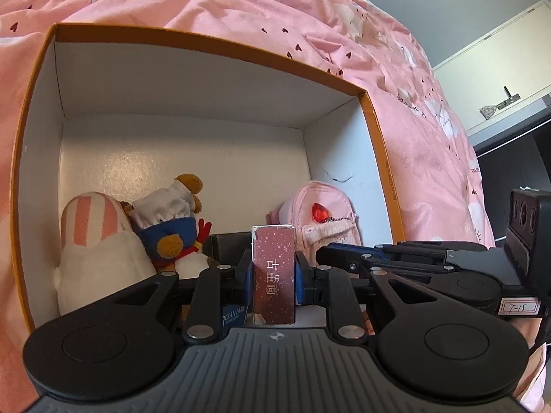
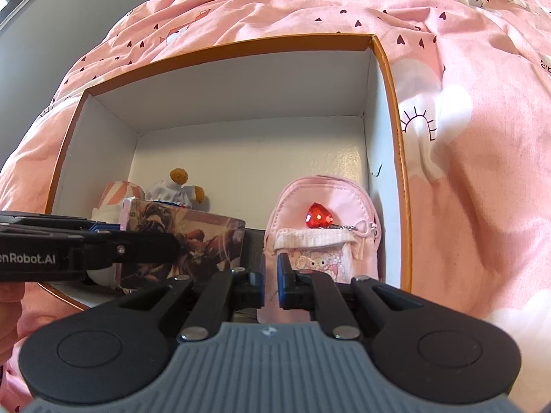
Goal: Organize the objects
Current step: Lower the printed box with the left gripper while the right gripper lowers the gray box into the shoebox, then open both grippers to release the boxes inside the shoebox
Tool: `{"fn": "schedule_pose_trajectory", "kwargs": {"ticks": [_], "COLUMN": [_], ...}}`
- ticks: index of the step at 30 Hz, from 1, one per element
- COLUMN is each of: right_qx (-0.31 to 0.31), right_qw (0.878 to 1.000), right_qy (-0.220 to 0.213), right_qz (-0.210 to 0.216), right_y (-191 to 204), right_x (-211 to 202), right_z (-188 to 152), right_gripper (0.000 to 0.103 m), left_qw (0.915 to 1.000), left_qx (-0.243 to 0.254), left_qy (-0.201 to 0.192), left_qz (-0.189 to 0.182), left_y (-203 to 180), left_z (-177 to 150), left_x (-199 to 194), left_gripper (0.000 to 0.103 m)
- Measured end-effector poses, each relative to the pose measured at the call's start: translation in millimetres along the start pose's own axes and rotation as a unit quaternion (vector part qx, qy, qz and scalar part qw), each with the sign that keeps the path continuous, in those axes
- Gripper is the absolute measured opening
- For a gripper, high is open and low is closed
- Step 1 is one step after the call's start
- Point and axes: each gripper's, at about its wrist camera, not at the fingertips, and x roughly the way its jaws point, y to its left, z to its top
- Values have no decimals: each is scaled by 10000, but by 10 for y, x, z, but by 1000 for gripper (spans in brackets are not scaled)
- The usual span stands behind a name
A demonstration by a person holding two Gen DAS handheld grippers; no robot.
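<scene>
Here the left gripper (image 1: 273,277) is clamped on a slim maroon card box (image 1: 273,268), its blue pads pressed against the two narrow sides; the card box stands upright over the near edge of an orange carton (image 1: 378,130) with white inner walls. In the right wrist view the same card box (image 2: 193,241) shows its broad illustrated face, held by the left gripper reaching in from the left. The carton lies on a bed with a pink sheet (image 2: 465,179). Inside it, at the near left corner, a striped plush (image 1: 96,241) leans against a bear plush (image 1: 172,227) in white and blue. At the near right, against the right wall, stands a pink mini backpack (image 2: 323,241) with a red heart charm (image 2: 319,218). The right gripper (image 2: 271,284) hovers just in front of the backpack, its jaws nearly closed with only a narrow gap, holding nothing.
</scene>
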Motion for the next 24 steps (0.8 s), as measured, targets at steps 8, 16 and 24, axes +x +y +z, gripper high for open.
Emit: {"fn": "schedule_pose_trajectory", "kwargs": {"ticks": [8, 16, 24], "right_qx": [-3, -214, -233], "right_qw": [10000, 9991, 9982], "right_qy": [-62, 302, 505], "right_qz": [-3, 229, 212], "right_y": [-19, 99, 219], "right_x": [-31, 42, 274], "right_z": [-26, -35, -93], "right_gripper": [9, 9, 9], "left_qw": [9983, 9888, 9885], "left_qx": [-539, -1186, -1414], "left_qy": [-61, -896, -419], "left_qz": [-231, 123, 333], "left_y": [105, 117, 105], "left_z": [-62, -124, -139], "left_x": [-16, -62, 24], "left_gripper": [25, 25, 32]}}
